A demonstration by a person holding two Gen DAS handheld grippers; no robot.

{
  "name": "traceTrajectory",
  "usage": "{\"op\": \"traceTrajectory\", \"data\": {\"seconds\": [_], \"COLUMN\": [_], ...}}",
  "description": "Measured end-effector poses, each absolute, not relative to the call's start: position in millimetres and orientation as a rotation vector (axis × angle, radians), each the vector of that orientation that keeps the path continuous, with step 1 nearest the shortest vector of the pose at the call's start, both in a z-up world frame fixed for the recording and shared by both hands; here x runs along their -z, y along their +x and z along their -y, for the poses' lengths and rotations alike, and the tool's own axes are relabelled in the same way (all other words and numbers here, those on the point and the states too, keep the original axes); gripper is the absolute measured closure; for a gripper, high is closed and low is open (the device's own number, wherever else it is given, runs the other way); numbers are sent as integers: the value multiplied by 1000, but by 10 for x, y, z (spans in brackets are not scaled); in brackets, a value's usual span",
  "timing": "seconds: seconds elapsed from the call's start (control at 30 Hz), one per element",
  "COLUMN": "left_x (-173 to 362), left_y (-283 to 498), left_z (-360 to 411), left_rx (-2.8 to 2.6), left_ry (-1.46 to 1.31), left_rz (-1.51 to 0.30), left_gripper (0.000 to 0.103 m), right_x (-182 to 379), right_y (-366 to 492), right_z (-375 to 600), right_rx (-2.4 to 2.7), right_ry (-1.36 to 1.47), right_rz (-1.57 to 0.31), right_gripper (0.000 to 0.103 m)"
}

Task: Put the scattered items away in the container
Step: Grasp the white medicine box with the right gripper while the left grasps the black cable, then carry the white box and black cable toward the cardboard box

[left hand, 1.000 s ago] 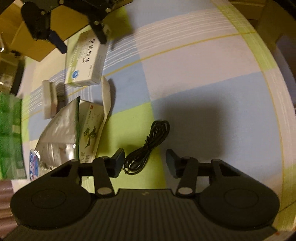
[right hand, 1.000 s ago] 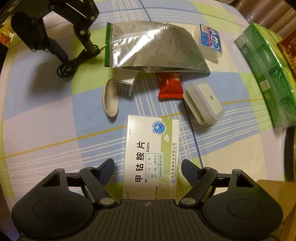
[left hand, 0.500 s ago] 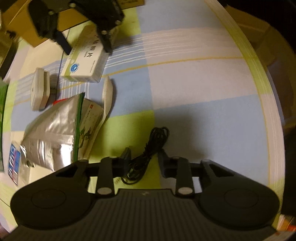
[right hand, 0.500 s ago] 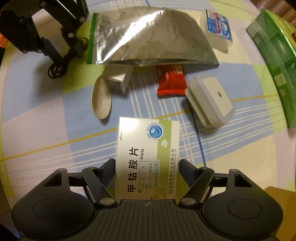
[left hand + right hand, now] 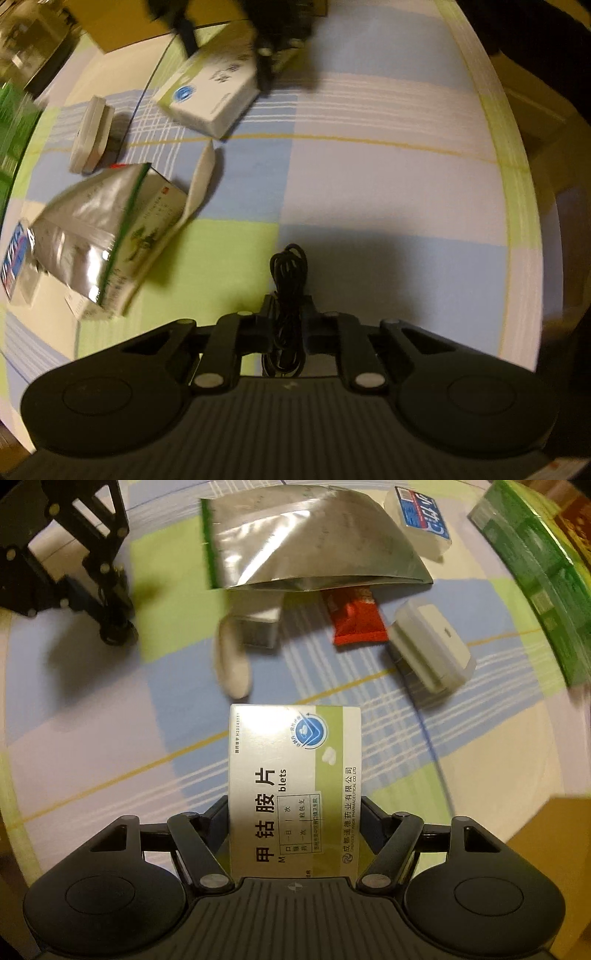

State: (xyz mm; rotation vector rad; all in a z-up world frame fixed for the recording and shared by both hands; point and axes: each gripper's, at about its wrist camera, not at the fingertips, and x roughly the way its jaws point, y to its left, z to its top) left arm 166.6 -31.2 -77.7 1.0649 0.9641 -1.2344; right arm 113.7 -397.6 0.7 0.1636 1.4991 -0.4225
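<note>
My left gripper [image 5: 288,308] is shut on a coiled black cable [image 5: 288,266] lying on the green square of the checked cloth. In the right wrist view the left gripper [image 5: 110,627] shows as a dark frame at the upper left. The jaws of my right gripper [image 5: 293,808] are closing on a white and green medicine box [image 5: 295,775], its fingers [image 5: 218,812] against the box's long sides. From the left wrist view the medicine box [image 5: 210,96] lies at the top, under the blurred right gripper [image 5: 229,48].
A silver foil pouch [image 5: 310,539] covers a tea box [image 5: 147,221]. Beside them lie a white spoon [image 5: 232,664], a red wrapper [image 5: 356,622], a white plastic case [image 5: 430,646], a blue-labelled pack [image 5: 421,509] and a green package [image 5: 535,572]. Brown cardboard [image 5: 546,834] shows at the lower right.
The left jaws closed from wide apart onto the black cable, and that view rolled. The right gripper slid forward along the medicine box and its fingers drew in to its sides.
</note>
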Motion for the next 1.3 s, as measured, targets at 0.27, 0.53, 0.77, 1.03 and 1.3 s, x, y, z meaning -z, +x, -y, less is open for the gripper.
{"op": "traceTrajectory", "data": {"seconds": [0.27, 0.53, 0.77, 1.03, 1.3], "left_x": [762, 738, 758, 735, 731], "left_y": [1385, 1125, 1034, 928, 1076], "left_z": [381, 390, 335, 225, 230], "left_rx": [1077, 899, 805, 783, 823], "left_ry": [811, 697, 581, 527, 460], "left_rz": [-1067, -1039, -991, -973, -1035], "left_gripper": [93, 93, 88, 78, 87], "right_x": [-22, -62, -12, 72, 63], "right_y": [933, 767, 640, 420, 375], "right_z": [3322, 2803, 2533, 2400, 2401], "right_rx": [653, 832, 918, 955, 952], "right_ry": [358, 433, 404, 446, 468], "right_rz": [-1377, -1192, -974, -846, -783], "right_gripper": [35, 35, 34, 30, 30]}}
